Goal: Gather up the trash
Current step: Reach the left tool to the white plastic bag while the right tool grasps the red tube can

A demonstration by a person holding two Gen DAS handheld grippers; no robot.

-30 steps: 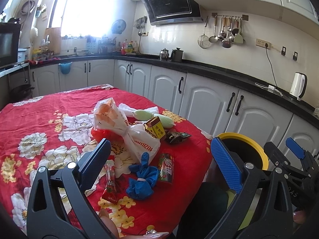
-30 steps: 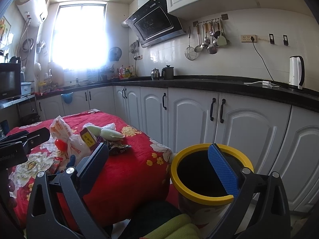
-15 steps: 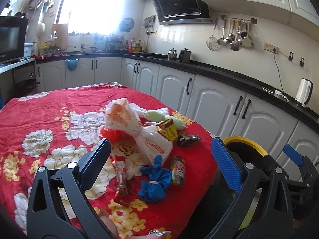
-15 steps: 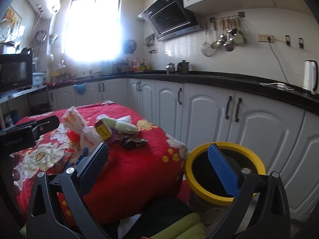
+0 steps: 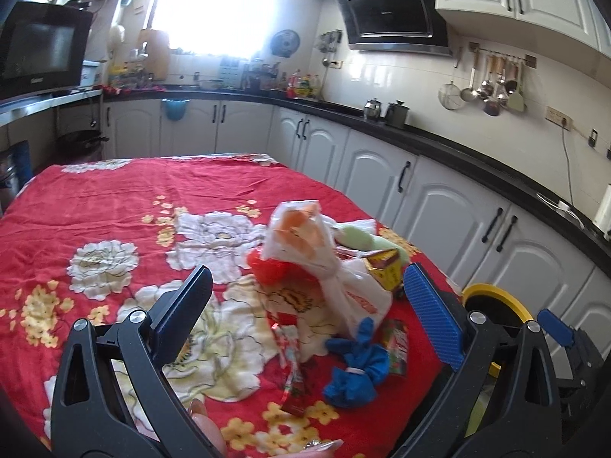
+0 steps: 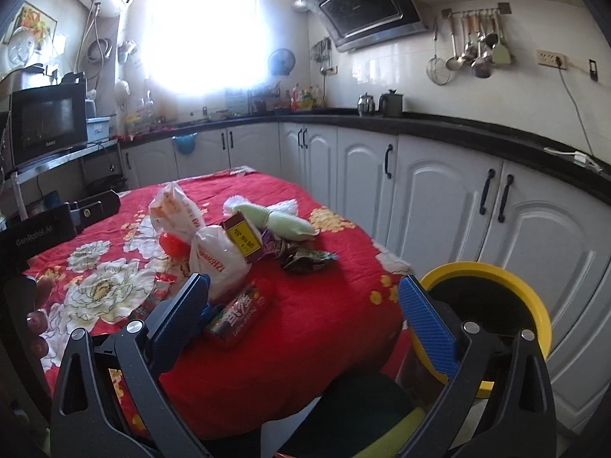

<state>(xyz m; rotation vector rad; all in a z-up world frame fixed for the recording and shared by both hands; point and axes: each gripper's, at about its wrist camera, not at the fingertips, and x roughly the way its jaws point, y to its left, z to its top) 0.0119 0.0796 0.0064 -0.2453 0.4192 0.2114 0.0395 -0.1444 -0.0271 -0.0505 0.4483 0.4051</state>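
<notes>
Trash lies in a heap on a table with a red flowered cloth: a knotted white plastic bag, a blue knotted bag, a yellow-red carton, a pale green bundle and snack wrappers. My left gripper hovers open above the near edge, empty. My right gripper is open and empty, with a red snack pack lying below its fingers. A yellow-rimmed bin stands on the floor right of the table.
White cabinets under a black counter run along the right and back, close to the bin. A microwave sits at far left. The other gripper's body shows at the left of the right wrist view.
Both grippers have swung left and moved nearer the table, so the heap now lies between their fingers. The bin has slid to the right of each view. Nothing was grasped.
</notes>
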